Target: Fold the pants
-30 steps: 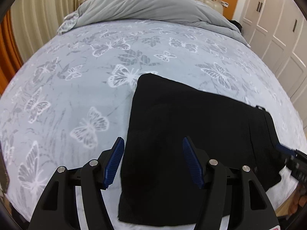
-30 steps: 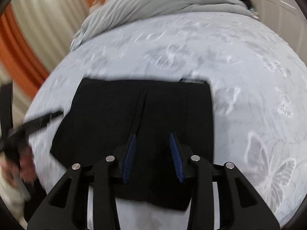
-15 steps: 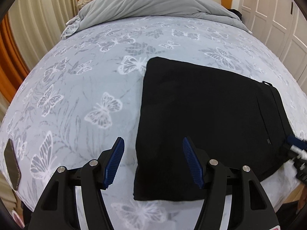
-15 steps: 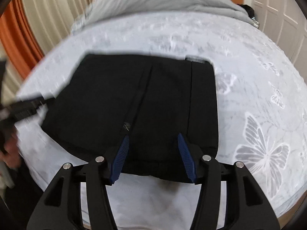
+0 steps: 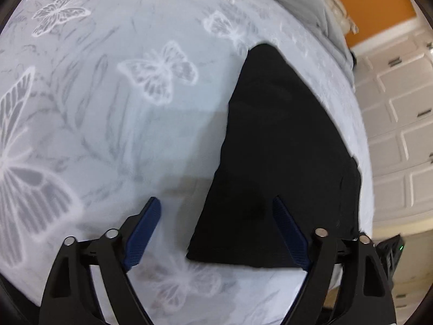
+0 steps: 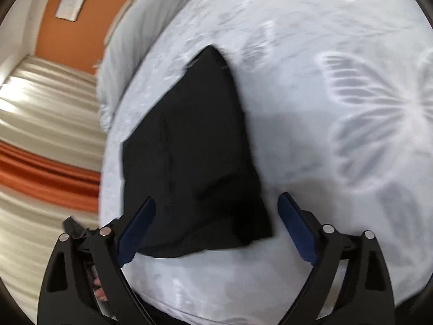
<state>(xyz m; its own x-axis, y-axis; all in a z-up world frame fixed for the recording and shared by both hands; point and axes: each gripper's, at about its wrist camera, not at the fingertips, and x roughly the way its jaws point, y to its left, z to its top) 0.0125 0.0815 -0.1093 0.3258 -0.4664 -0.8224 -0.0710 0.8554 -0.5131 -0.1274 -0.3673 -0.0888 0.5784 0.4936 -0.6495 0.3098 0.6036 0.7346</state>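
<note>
The black pants (image 5: 281, 146) lie folded flat into a compact shape on the pale butterfly bedspread (image 5: 121, 86). In the left wrist view my left gripper (image 5: 216, 227) is open, tilted, low over the near left corner of the fold, its right pad (image 5: 289, 233) above the cloth. In the right wrist view the pants (image 6: 194, 146) run away from me; my right gripper (image 6: 216, 224) is open and straddles their near right corner. Neither gripper holds anything.
A grey duvet (image 6: 140, 35) is bunched at the head of the bed against an orange wall (image 5: 379, 8). White cupboard doors (image 5: 400, 124) stand on one side, cream and orange curtains (image 6: 46, 146) on the other. The bed's near edge (image 6: 216, 279) is close.
Both grippers have dropped lower and rolled sideways, each closing in on a near corner of the folded pants. Both views are now tilted. The pants have not moved.
</note>
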